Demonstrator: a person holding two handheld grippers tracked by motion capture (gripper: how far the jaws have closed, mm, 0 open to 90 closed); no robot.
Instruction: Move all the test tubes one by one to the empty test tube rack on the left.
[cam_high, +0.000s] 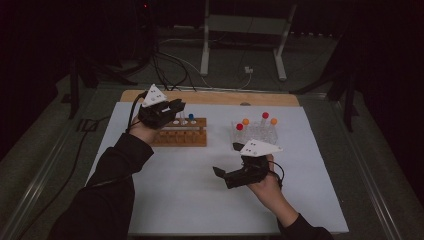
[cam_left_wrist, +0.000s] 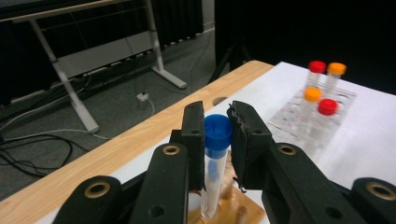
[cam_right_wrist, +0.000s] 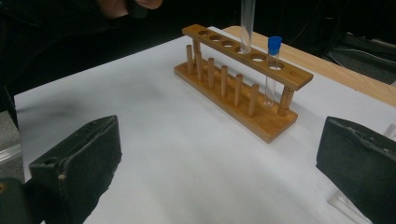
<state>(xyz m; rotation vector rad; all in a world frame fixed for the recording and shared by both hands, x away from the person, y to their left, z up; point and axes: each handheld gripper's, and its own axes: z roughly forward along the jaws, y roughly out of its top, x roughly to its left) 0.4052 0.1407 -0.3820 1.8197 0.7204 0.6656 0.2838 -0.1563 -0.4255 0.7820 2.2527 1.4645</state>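
Note:
A wooden tube rack (cam_high: 181, 136) stands on the white mat, left of centre. My left gripper (cam_high: 176, 107) hovers over it, shut on the blue cap (cam_left_wrist: 218, 133) of a clear tube (cam_left_wrist: 212, 186) that hangs upright. In the right gripper view this held tube (cam_right_wrist: 246, 25) has its lower end at a hole in the rack's top bar (cam_right_wrist: 299, 74). A second blue-capped tube (cam_right_wrist: 272, 70) stands in the rack's end hole. My right gripper (cam_high: 228, 159) is nearer the front, right of the rack. It is open, with bare mat between its pads (cam_right_wrist: 77, 158).
A clear plastic rack (cam_high: 255, 132) holding red- and orange-capped tubes (cam_left_wrist: 322, 100) stands right of the wooden rack. The mat (cam_high: 200, 200) lies on a wooden table whose far edge (cam_high: 210, 96) is exposed. Beyond are cables and a metal frame on the floor.

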